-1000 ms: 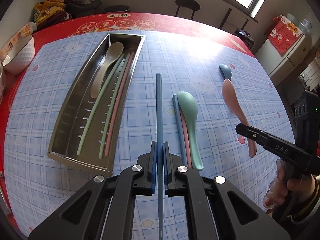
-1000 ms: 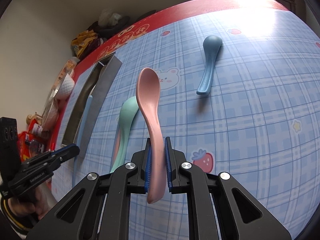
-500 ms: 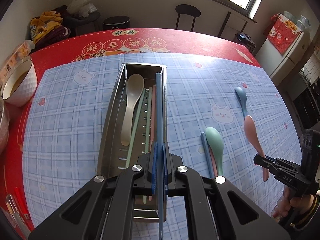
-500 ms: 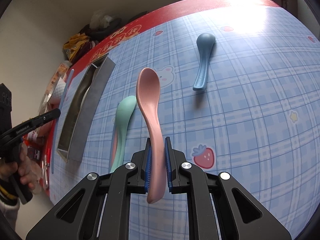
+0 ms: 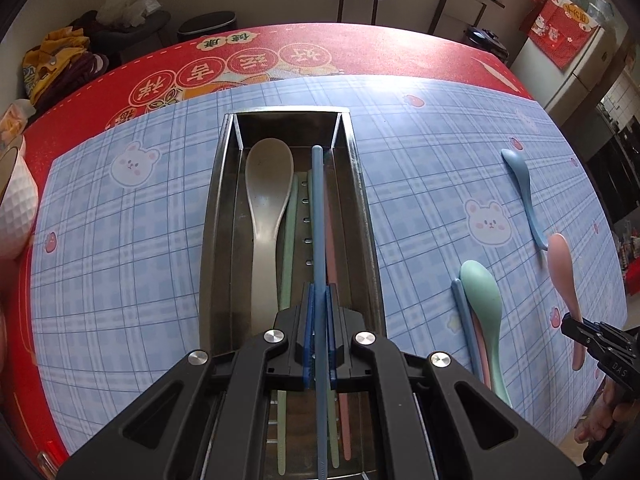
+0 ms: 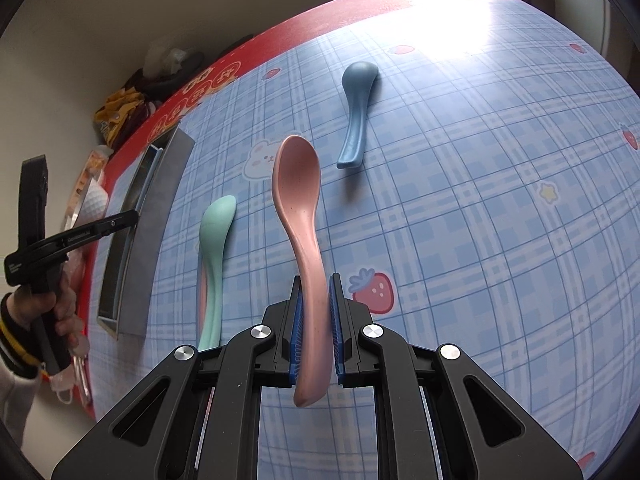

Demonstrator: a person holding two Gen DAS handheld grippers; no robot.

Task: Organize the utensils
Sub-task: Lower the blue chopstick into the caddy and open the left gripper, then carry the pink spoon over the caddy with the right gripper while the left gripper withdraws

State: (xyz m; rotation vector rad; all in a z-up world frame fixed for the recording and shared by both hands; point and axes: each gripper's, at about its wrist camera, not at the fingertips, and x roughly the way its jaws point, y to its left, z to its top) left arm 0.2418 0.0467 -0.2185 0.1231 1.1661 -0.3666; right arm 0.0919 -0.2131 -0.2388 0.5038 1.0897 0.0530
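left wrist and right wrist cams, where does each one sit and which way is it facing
Left wrist: sits on the left gripper, looking down along its jaws at the steel tray; they clamp a blue chopstick; the other hand's fingers show at right.
Right wrist: sits on the right gripper, looking down over the blue checked mat; its jaws clamp a pink spoon; a hand and sleeve show at left.
Shared: tray, mat, green spoon, blue spoon, each other's gripper.

Blue chopstick (image 5: 318, 216) held lengthwise over steel tray (image 5: 362, 216); pink spoon (image 6: 300, 208) held above cloth, bowl forward.
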